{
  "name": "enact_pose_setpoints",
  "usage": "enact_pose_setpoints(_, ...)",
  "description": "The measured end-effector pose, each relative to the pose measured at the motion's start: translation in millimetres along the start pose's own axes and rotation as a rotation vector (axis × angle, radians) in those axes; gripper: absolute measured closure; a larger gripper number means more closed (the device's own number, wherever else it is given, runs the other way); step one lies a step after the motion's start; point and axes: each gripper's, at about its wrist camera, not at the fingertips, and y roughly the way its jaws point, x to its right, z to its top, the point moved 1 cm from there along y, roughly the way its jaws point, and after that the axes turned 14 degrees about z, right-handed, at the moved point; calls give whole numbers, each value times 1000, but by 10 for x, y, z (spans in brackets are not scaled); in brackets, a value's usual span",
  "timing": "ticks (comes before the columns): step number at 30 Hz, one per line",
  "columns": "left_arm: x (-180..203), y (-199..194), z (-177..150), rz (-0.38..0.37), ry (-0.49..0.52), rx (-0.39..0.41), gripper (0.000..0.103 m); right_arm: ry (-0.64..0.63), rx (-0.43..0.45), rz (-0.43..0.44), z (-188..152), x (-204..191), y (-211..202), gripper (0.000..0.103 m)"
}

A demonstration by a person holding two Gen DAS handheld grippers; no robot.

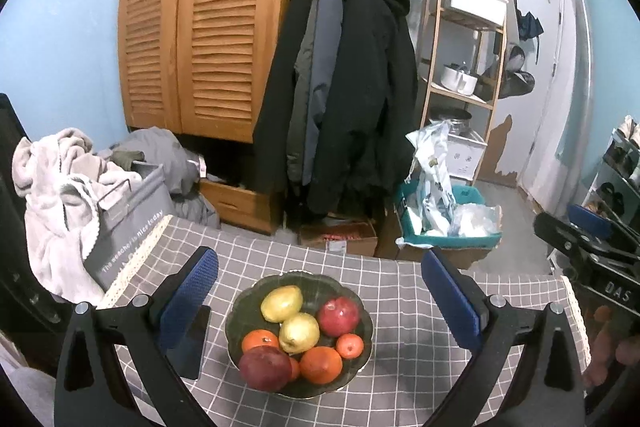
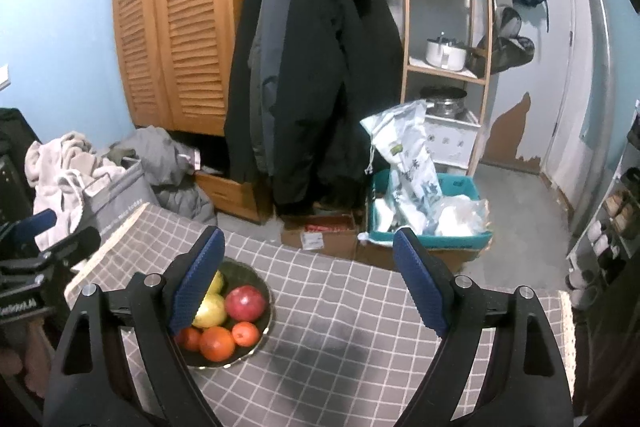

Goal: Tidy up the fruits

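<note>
A dark bowl (image 1: pixel 362 353) holds two yellow pears (image 1: pixel 282 303), two red pomegranates (image 1: pixel 338 315) and several oranges (image 1: pixel 321 364). It sits on a grey checked tablecloth (image 1: pixel 420 359). My left gripper (image 1: pixel 320 281) is open and empty, hovering above the bowl with the bowl between its blue pads. My right gripper (image 2: pixel 308 269) is open and empty over the cloth, right of the bowl (image 2: pixel 267 325); its left finger hides part of the fruit. A pomegranate (image 2: pixel 245 303) and an orange (image 2: pixel 217 343) show there. The other gripper shows at each view's edge.
Beyond the table's far edge stand a grey laundry basket (image 1: pixel 132 223) with clothes, a wooden wardrobe (image 1: pixel 200 27), hanging coats (image 1: pixel 352 87), a teal crate (image 1: pixel 452 223) of bags and a shelf rack (image 1: pixel 468 39). A black flat object (image 1: pixel 192 339) lies left of the bowl.
</note>
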Motion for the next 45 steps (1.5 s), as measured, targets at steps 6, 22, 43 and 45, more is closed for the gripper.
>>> enact_pose_setpoints(6, -14, -106, 42, -5, -19, 30, 1, -31, 39, -20, 25, -42, -163, 18)
enact_pose_setpoints(22, 22, -233, 88, 7, -6, 76, 1, -32, 56, -16, 24, -24, -260, 18)
enact_pose_setpoints(43, 71, -243, 104, 14, -4, 85, 1, -32, 59, -15, 9, -10, -283, 18)
enact_pose_setpoints(45, 74, -239, 114, 14, -2, 86, 1, -33, 59, -18, 6, -10, -293, 18)
